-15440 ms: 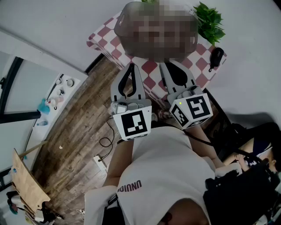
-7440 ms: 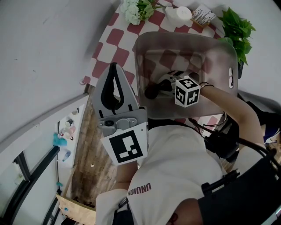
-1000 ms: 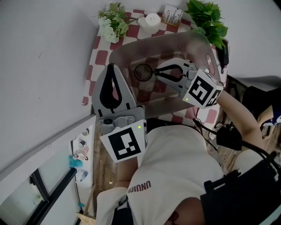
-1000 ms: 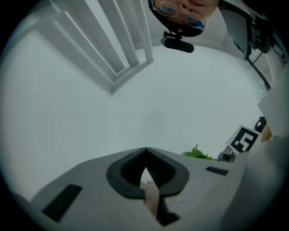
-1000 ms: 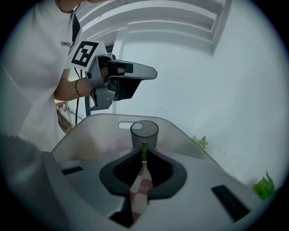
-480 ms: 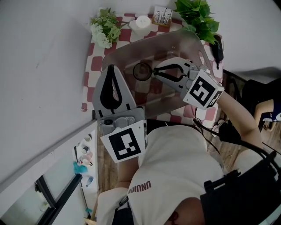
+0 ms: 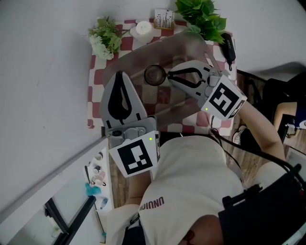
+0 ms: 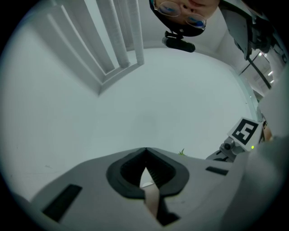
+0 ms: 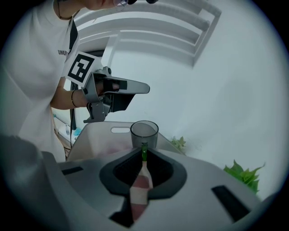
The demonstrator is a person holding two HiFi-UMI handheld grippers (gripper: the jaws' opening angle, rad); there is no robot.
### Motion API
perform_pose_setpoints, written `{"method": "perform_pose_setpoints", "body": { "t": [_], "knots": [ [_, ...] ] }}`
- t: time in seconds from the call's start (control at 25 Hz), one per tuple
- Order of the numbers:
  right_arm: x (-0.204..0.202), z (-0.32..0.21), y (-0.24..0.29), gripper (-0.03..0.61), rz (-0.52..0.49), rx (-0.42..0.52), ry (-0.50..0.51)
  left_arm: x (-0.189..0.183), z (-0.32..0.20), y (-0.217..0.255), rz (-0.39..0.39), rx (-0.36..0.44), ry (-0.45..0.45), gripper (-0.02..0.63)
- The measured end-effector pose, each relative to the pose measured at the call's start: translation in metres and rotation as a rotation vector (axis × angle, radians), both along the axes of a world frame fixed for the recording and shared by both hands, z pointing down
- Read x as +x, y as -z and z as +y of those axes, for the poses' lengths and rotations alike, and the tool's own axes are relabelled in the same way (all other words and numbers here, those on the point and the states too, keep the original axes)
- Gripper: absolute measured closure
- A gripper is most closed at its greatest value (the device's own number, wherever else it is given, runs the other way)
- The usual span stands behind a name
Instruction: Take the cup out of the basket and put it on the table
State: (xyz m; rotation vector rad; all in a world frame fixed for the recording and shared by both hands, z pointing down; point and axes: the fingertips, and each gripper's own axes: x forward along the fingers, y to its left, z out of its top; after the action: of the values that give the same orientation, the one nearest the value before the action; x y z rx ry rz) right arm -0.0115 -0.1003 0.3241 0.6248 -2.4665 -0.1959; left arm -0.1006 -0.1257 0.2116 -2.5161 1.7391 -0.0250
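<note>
**Cup held by its wall over the basket, not yet on the counter**

The right gripper has its jaws closed on one wall of the dark translucent cup, gripping with the tips only. In the right gripper view the cup stands upright just past the jaw tips, above the basket. In the head view it hangs over the basket's interior, upper centre of the frame, not over bare cloth. The left gripper has its jaws fully together on nothing and sits left of the basket.

Risks, as judged:
- **Weak hold:** the pinch takes a single wall, so a quick swing could pivot the cup or let it slip out.
- **Basket rim:** a low carry could clip the rim.
- **Little free space:** the free counter is a narrow strip at the frame's left, close to its edge, so a careless set-down could send the cup off.
- **Crowded top end:** flowers and a candle take up that end.

The surface is a red-and-white check cloth. The room has a plain white wall at left, a potted plant at top and a shelf of small items at lower left.
</note>
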Motion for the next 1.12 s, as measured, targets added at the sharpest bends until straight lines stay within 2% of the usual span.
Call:
{"method": "perform_pose_setpoints", "body": {
  "t": [0.24, 0.44, 0.6, 0.72, 0.88, 1.0, 1.12],
  "knots": [
    [0.017, 0.003, 0.007, 0.534, -0.008, 0.021, -0.042, 0.018, 0.002, 0.001, 0.001, -0.003, -0.032, 0.603],
    [0.032, 0.005, 0.014, 0.534, -0.013, 0.04, -0.078, 0.031, 0.003, 0.011, -0.034, 0.064, -0.074, 0.603],
    [0.042, 0.01, 0.02, 0.534, -0.02, 0.056, -0.108, 0.041, 0.005, 0.008, -0.019, 0.019, -0.087, 0.603],
    [0.05, 0.013, 0.025, 0.534, -0.023, 0.07, -0.132, 0.047, 0.008, 0.014, -0.033, 0.062, -0.111, 0.603],
    [0.062, 0.017, 0.032, 0.534, -0.029, 0.093, -0.168, 0.057, 0.012, 0.013, -0.02, 0.03, -0.124, 0.603],
    [0.074, 0.02, 0.036, 0.534, -0.031, 0.106, -0.198, 0.065, 0.014, 0.017, -0.025, 0.051, -0.142, 0.602],
    [0.085, 0.023, 0.039, 0.534, -0.032, 0.115, -0.226, 0.072, 0.016, 0.017, -0.018, 0.04, -0.153, 0.603]
  ]
}}
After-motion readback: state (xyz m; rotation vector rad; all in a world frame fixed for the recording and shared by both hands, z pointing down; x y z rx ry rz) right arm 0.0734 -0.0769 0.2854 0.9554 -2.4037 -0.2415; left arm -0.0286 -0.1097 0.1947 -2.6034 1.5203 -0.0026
